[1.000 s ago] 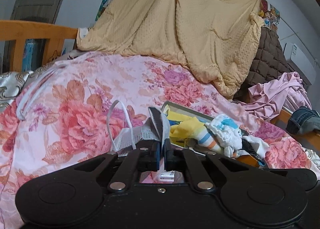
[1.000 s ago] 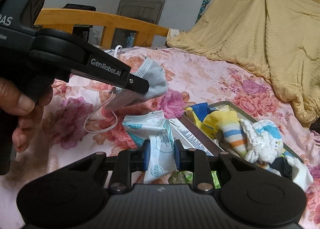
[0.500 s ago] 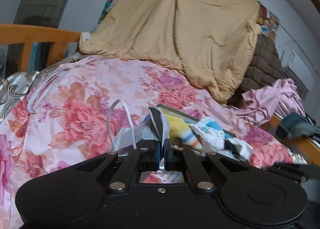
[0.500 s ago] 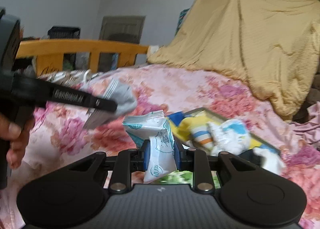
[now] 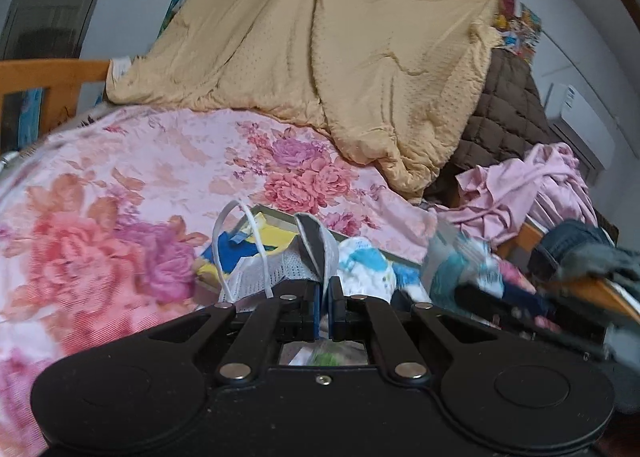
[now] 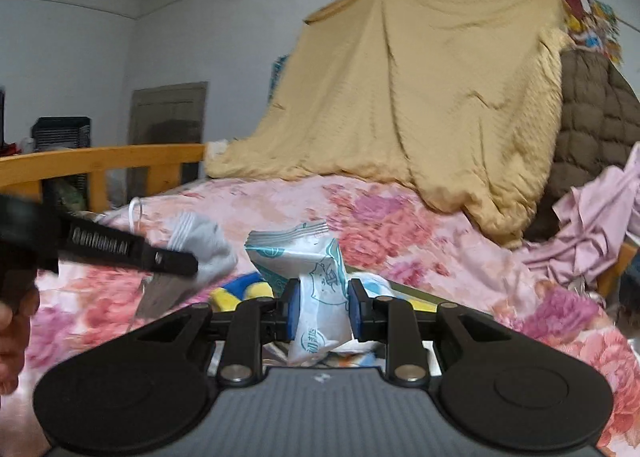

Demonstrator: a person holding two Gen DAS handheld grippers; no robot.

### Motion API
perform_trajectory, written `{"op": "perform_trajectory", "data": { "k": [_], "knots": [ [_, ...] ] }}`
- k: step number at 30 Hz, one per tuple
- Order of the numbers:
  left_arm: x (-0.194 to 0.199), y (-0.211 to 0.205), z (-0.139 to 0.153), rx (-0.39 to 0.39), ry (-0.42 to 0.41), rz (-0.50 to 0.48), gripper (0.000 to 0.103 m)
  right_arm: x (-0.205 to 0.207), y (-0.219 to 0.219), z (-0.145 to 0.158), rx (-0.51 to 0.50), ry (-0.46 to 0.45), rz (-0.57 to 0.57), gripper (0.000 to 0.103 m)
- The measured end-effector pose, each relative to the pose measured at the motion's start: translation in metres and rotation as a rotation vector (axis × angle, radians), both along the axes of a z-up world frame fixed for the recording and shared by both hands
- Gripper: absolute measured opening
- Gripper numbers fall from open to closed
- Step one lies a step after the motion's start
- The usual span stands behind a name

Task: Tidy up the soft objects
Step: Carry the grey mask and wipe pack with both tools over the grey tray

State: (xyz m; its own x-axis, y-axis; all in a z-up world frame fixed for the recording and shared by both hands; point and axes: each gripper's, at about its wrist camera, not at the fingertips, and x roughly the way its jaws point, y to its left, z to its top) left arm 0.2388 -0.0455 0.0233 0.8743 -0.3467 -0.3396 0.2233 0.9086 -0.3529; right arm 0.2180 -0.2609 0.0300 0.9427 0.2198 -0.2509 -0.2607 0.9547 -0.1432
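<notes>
My left gripper point(image 5: 324, 299) is shut on a grey and white face mask point(image 5: 316, 253) with white ear loops, held up above the flowered bed. In the right wrist view that gripper point(image 6: 188, 261) comes in from the left with the mask point(image 6: 208, 245) hanging at its tip. My right gripper point(image 6: 320, 309) is shut on a white and teal tissue packet point(image 6: 316, 281), lifted over the bed. In the left wrist view the packet point(image 5: 456, 261) shows blurred at the right. Below both lies a flat tray point(image 5: 276, 213) with yellow, blue and white socks point(image 5: 368, 261).
A tan quilt point(image 6: 420, 105) hangs at the back over a brown padded blanket point(image 6: 592, 113). Crumpled pink cloth point(image 5: 528, 185) and dark jeans point(image 5: 580, 245) lie at the right by a wooden bed rail. A wooden headboard point(image 6: 100, 165) stands at the left. A hand point(image 6: 12, 341) grips the left tool.
Both grippers have risen and shifted over the bed, each still holding its item. The tray of socks now sits lower and closer under them. The right gripper has rolled towards level.
</notes>
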Motion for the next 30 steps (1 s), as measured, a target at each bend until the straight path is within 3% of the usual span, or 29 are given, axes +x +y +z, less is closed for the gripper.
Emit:
{"op": "perform_trajectory", "data": {
  "k": [17, 22, 30],
  "knots": [
    [0.151, -0.071, 0.005, 0.050, 0.012, -0.021, 0.003, 0.098, -0.058, -0.029, 0.059, 0.041, -0.175, 0.028],
    [0.175, -0.087, -0.004, 0.071, 0.010, -0.020, 0.003, 0.113, -0.075, -0.035, 0.076, 0.066, -0.218, 0.029],
    [0.196, -0.096, -0.027, 0.081, 0.084, -0.011, 0.004, 0.133, -0.084, -0.050, 0.069, 0.137, -0.234, 0.032]
  ]
}}
